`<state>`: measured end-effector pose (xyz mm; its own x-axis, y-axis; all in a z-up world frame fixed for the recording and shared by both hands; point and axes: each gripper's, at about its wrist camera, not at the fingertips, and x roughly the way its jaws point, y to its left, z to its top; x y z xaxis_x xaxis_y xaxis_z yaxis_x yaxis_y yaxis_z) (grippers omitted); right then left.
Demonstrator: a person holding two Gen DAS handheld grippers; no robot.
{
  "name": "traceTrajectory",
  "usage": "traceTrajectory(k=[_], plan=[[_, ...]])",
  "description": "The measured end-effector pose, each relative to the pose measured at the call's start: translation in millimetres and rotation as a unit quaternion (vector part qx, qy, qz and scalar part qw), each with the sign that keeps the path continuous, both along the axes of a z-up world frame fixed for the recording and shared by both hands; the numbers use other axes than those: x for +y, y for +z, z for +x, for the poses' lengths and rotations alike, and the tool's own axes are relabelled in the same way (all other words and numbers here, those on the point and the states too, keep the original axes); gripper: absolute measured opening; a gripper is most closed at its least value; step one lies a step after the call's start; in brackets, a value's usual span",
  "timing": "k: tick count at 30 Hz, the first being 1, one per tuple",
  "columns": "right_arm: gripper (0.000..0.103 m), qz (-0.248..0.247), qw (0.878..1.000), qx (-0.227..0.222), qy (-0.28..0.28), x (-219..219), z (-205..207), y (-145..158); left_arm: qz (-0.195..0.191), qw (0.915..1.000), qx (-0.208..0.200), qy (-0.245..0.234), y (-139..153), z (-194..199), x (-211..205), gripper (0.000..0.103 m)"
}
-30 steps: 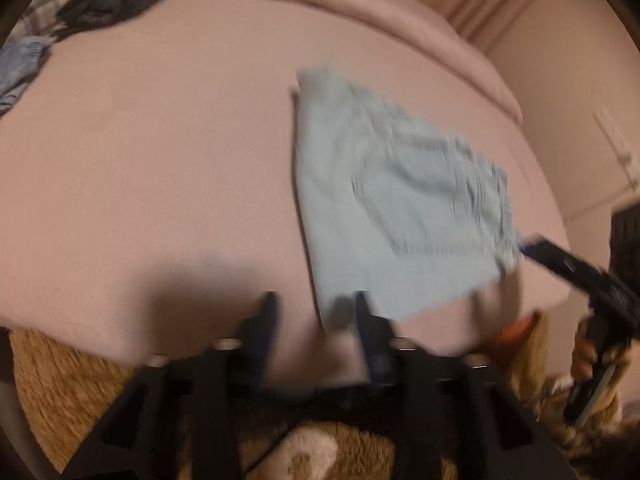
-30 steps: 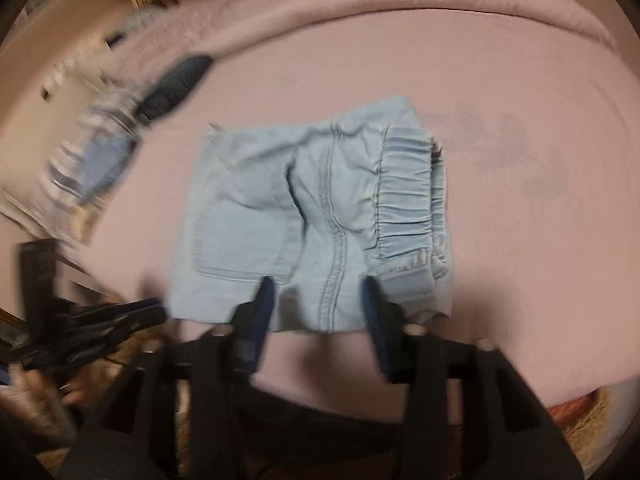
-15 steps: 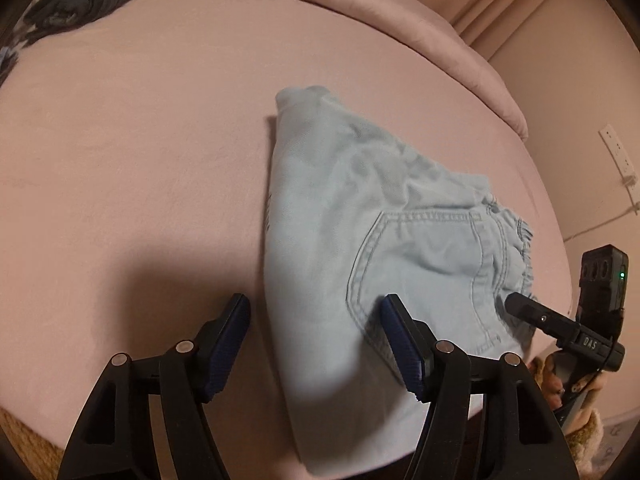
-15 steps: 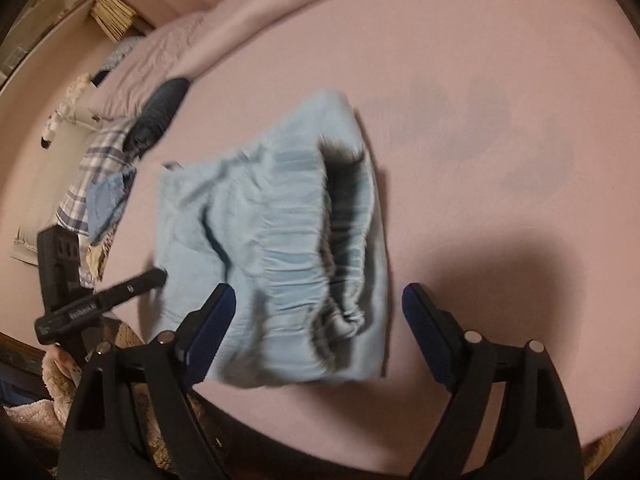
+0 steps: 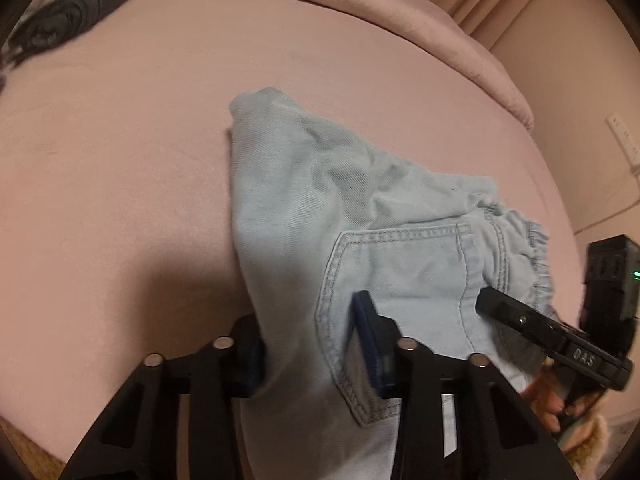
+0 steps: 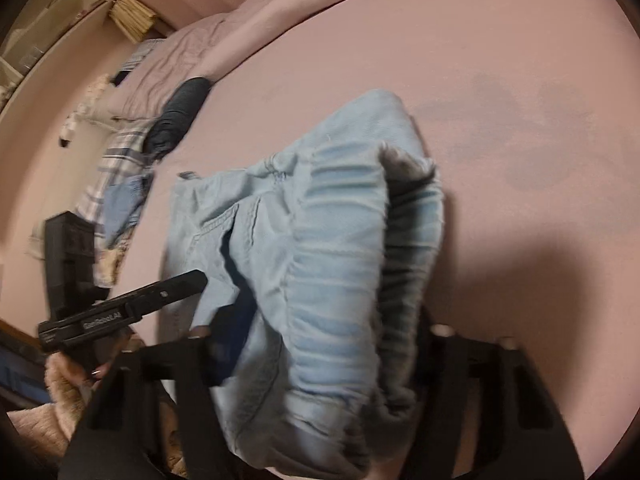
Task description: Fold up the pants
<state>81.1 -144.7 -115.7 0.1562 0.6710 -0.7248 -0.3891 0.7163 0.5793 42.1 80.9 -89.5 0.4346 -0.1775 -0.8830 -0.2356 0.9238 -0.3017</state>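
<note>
Both hand-held grippers, left [image 5: 310, 340] and right [image 6: 320, 344], had closed in from wide, straddling the folded pants [image 5: 360, 220] on the bed [image 5: 120, 160], about to grip them.

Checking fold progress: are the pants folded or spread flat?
Folded: the pants sit as a compact bundle on the bed, the waistband doubled over and no legs extending.

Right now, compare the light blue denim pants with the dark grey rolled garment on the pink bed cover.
The light blue denim pants are pale; the dark grey rolled garment is nearly black. The pants lie mid-bed, between the fingers of the left gripper and right gripper; the dark garment sits at the far edge, untouched. Both rest on the pink bed cover.
</note>
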Motion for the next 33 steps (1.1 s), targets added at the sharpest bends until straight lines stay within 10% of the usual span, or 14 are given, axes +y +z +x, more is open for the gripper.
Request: traceTrajectory(k=[7, 33], plan=[[0.036, -0.039, 0.998, -0.049, 0.000, 11, -33, 40, 0.055, 0.9977, -0.038, -0.013, 47, -25, -26, 0.015], [0.038, -0.057, 0.982, -0.178, -0.033, -2, -32, 130, 0.084, 0.9833, -0.154, -0.050, 133, -24, -37, 0.015]])
